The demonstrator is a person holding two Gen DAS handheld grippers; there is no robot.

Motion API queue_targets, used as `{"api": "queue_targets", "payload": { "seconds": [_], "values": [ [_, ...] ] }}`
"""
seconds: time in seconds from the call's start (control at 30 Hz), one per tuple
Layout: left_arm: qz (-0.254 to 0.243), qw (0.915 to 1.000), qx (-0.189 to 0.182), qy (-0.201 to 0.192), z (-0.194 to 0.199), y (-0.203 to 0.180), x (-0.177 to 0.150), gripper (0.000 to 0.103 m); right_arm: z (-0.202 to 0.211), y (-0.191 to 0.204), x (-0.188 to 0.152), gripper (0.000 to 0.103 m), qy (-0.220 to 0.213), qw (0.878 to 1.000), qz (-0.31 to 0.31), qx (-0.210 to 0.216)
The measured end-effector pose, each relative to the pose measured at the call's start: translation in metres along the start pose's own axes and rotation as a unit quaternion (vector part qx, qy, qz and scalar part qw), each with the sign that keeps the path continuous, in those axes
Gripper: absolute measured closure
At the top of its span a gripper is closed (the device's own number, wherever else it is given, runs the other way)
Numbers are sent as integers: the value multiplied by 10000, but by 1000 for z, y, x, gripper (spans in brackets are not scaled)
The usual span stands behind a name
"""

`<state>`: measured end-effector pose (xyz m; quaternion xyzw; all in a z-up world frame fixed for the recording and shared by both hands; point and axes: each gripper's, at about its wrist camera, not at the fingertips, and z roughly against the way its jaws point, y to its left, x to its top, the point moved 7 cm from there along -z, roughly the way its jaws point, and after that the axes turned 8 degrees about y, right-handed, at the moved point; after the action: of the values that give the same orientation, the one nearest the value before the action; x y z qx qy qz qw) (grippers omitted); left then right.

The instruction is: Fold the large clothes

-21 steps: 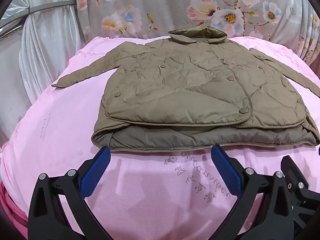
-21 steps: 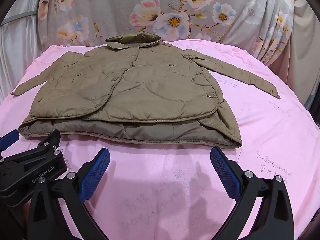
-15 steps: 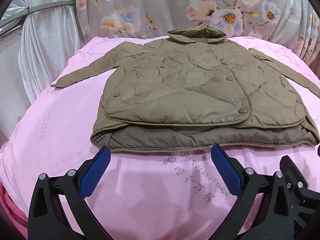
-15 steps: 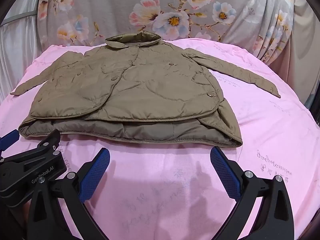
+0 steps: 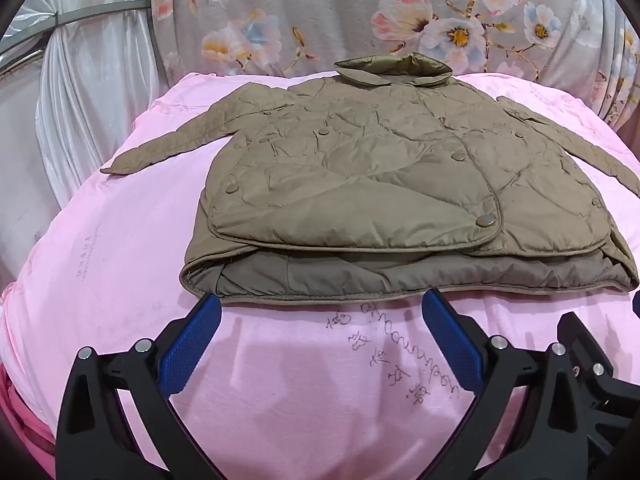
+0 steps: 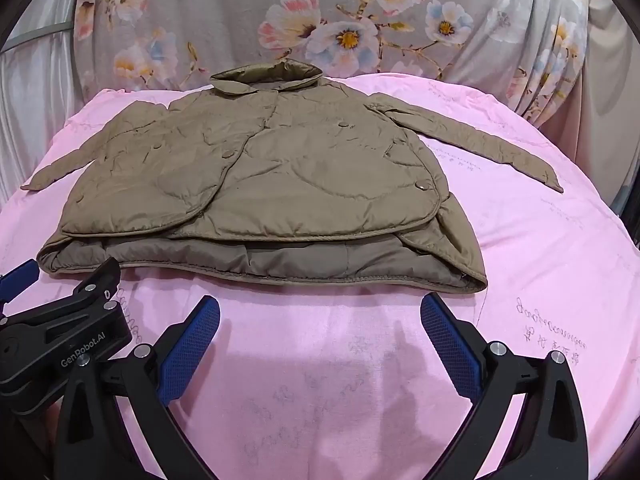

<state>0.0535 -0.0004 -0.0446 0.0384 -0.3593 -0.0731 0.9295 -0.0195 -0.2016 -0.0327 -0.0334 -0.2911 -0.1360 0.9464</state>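
Note:
An olive quilted jacket (image 5: pixel 392 188) (image 6: pixel 256 184) lies front up on the pink sheet, collar at the far end, both sleeves spread out to the sides. Its lower hem faces me and shows the lining. My left gripper (image 5: pixel 320 308) hovers open just short of the hem's left half, nothing between its blue pads. My right gripper (image 6: pixel 320 312) stands open before the hem's right half, also empty. The left gripper's body (image 6: pixel 64 344) shows at the lower left of the right wrist view.
The pink sheet (image 5: pixel 100 280) (image 6: pixel 560 280) covers a rounded bed or table and carries pen scribbles near the front. A floral cloth (image 5: pixel 360 20) hangs behind it. White drapes (image 5: pixel 80 100) hang at the left, where the sheet drops away.
Both grippers have crept slightly nearer the jacket's hem; the jacket has not moved and the jaws stay wide.

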Motion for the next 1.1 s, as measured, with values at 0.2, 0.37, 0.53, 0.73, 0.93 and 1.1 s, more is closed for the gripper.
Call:
{"api": "queue_targets", "payload": {
  "seconds": [0.2, 0.37, 0.53, 0.73, 0.93, 1.1],
  "values": [
    [-2, 10000, 23, -16, 1, -1, 0, 5, -2, 2, -1, 5, 7, 10000, -6, 10],
    [-2, 10000, -17, 11, -1, 0, 0, 5, -1, 0, 0, 5, 17, 10000, -14, 17],
    [1, 10000, -11, 11, -1, 0, 1, 5, -5, 2, -3, 5, 36, 10000, -17, 45],
    [1, 10000, -13, 4, 0, -1, 0, 5, -8, 3, -4, 5, 66, 10000, -32, 27],
    [-27, 10000, 3, -1, 2, -3, 1, 5, -8, 2, -4, 5, 101, 9998, -99, 108],
    [-32, 10000, 26, -7, 3, -6, 3, 5, -7, 0, -4, 5, 131, 9996, -129, 197]
  ]
}}
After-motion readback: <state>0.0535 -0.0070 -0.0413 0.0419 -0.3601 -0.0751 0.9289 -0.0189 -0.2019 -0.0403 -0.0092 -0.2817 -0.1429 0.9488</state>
